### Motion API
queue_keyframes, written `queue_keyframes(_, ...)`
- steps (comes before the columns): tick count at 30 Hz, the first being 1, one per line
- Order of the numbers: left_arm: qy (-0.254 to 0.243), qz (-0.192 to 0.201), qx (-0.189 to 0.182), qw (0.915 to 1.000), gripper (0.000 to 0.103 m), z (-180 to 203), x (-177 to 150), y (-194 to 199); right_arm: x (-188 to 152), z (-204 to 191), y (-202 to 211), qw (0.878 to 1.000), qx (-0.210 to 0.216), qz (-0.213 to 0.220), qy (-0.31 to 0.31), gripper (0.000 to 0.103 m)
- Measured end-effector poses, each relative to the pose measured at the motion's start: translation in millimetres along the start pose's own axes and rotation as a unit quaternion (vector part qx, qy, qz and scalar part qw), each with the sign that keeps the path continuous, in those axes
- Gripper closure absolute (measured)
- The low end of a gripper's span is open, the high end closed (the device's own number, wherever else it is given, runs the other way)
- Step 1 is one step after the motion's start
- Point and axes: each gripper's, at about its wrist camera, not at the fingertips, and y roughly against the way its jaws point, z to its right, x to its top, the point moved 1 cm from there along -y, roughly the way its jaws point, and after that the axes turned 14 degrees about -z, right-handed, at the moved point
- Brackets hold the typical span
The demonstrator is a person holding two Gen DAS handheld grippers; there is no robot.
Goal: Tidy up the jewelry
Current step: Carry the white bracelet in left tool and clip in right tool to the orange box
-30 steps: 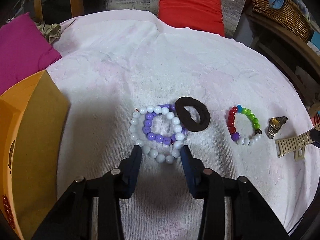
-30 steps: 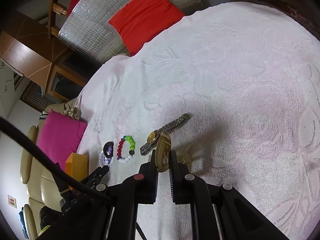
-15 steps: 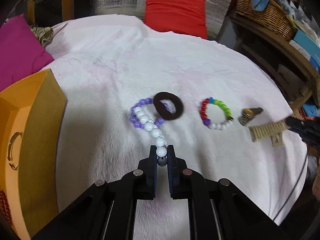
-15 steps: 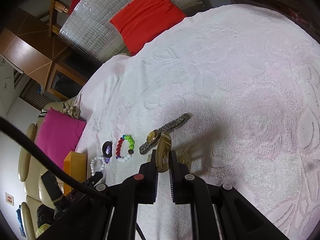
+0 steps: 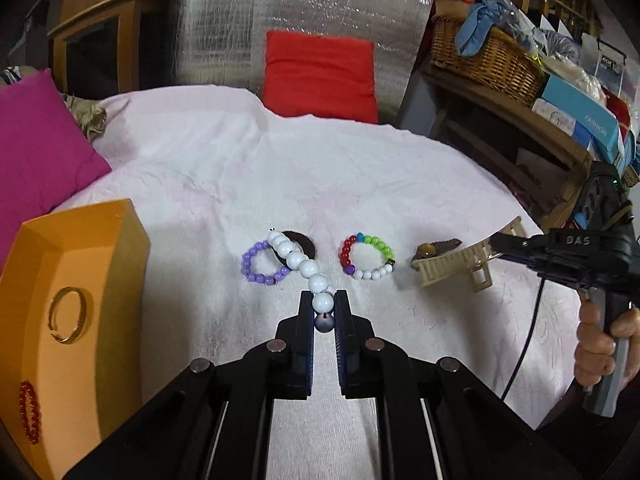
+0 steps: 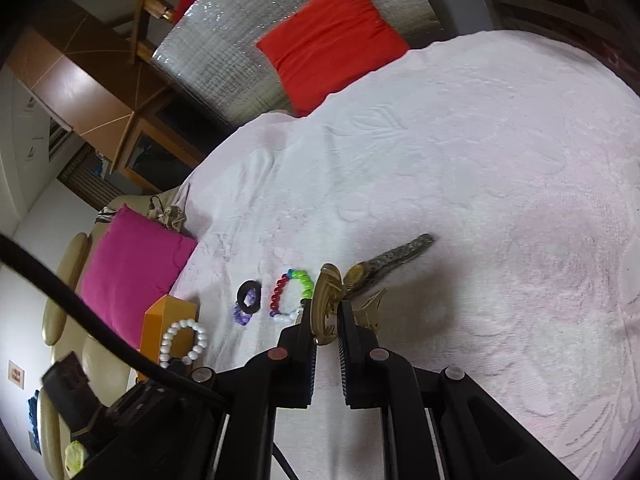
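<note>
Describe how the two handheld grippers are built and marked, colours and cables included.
Both are matte black. The left gripper has two flat parallel fingers with blue ribbed pads, on angular linkage arms with round silver pivot pins. The right gripper is built the same way. Seen from the left camera, its body bears raised letters "DAS", a small green light, a grey pistol handle gripped by a hand, and a thin black cable trailing down.

Between the hanging white bead bracelet [image 5: 298, 258] and the orange box [image 5: 80, 264] at the left, bare pink-white towel [image 5: 208, 184] is lying open. The purple bracelet [image 5: 260, 262] and black hair tie [image 5: 302, 242] are sitting right under the white beads. Rightward, the coloured bracelet [image 5: 366, 256], watch [image 5: 434, 248] and beige hair clip [image 5: 452, 266] are crowding the row. Beyond them the towel is stretching clear toward the red cushion [image 5: 320, 76].
</note>
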Motion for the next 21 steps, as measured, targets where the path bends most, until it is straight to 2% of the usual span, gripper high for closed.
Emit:
queue_keyframes(8,0.014,0.031,0.041,0.9986,0.093,-1,-5,26,-5,-22,-7,1.000,-0.001,0.006,0.018,0.092)
queue_keyframes(19,0.030,0.083,0.121,0.9887,0.093,-14,-11,63,-14,-60,-25,0.998,0.002,0.004,0.055,0.092)
queue_keyframes(21,0.033,0.088,0.125,0.9877,0.093,-16,-12,67,-15,-65,-29,0.998,0.002,0.001,0.059,0.092)
